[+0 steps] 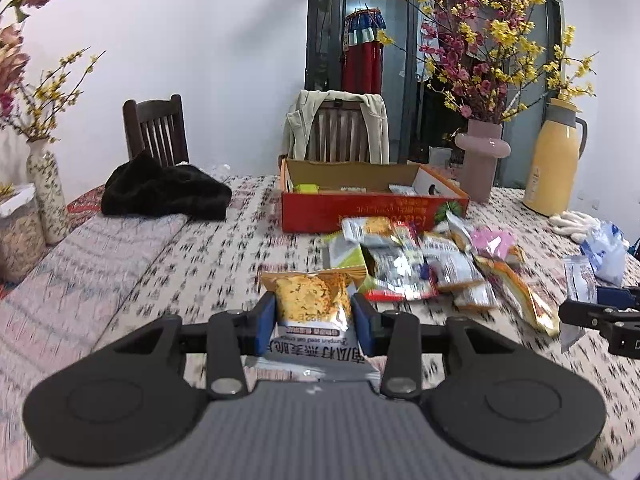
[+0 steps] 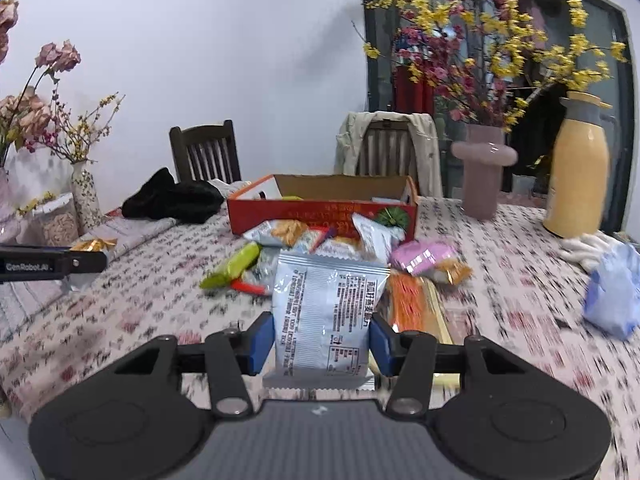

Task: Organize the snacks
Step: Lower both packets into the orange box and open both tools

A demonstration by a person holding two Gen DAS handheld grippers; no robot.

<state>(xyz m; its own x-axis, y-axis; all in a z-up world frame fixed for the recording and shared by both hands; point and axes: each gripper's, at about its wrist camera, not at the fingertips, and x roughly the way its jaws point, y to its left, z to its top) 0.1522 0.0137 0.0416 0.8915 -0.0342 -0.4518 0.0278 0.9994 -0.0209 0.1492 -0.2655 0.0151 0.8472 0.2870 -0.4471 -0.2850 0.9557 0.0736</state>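
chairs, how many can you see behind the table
2: a bare dark wooden chair at the far left edge behind the black cloth, and a second chair draped with a beige jacket, behind the red box. Others may be out of frame.

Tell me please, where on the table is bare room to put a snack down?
Bare cloth lies left of the snack pile, between it and the black cloth, and also right of the pile, toward the blue bag. In front of the red box it is crowded with packets.
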